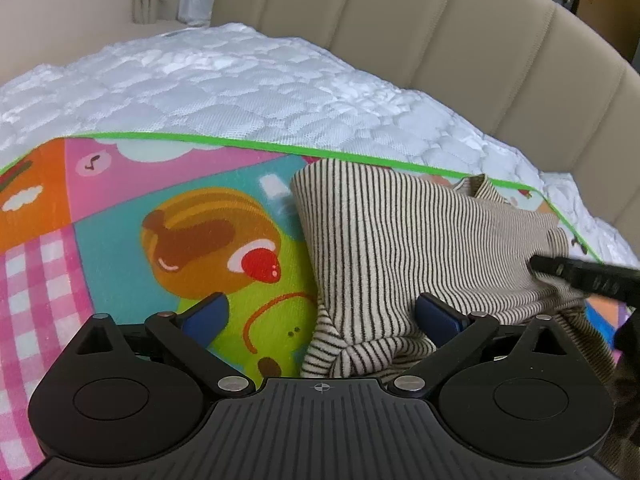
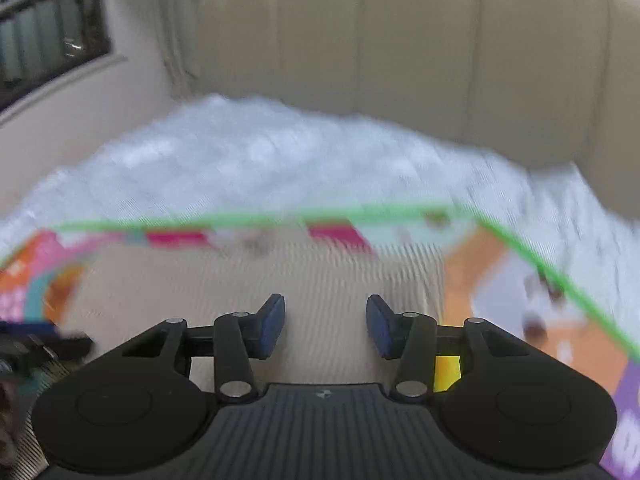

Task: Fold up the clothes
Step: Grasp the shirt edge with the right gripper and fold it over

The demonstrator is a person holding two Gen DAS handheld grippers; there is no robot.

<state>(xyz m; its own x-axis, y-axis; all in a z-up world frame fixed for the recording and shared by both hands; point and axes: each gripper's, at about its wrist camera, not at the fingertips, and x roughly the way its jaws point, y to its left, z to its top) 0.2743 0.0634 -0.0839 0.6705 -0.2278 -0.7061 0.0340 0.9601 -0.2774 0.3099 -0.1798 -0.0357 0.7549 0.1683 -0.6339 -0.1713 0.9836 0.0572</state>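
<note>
Left wrist only: sharp striped garment (image 1: 400,240)

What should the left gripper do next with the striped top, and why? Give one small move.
Probably close the left gripper on the bunched fold of the striped top. Its jaws stand open, and the crumpled near edge sits between the blue pads, so a grip looks ready. The right gripper is also open above the fabric, its view blurred, so it holds nothing.

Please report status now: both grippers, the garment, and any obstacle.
Left gripper open, low over striped garment, holding nothing. Right gripper open above it; view blurred. Garment partly folded on colourful mat. No obstacle seen.
</note>
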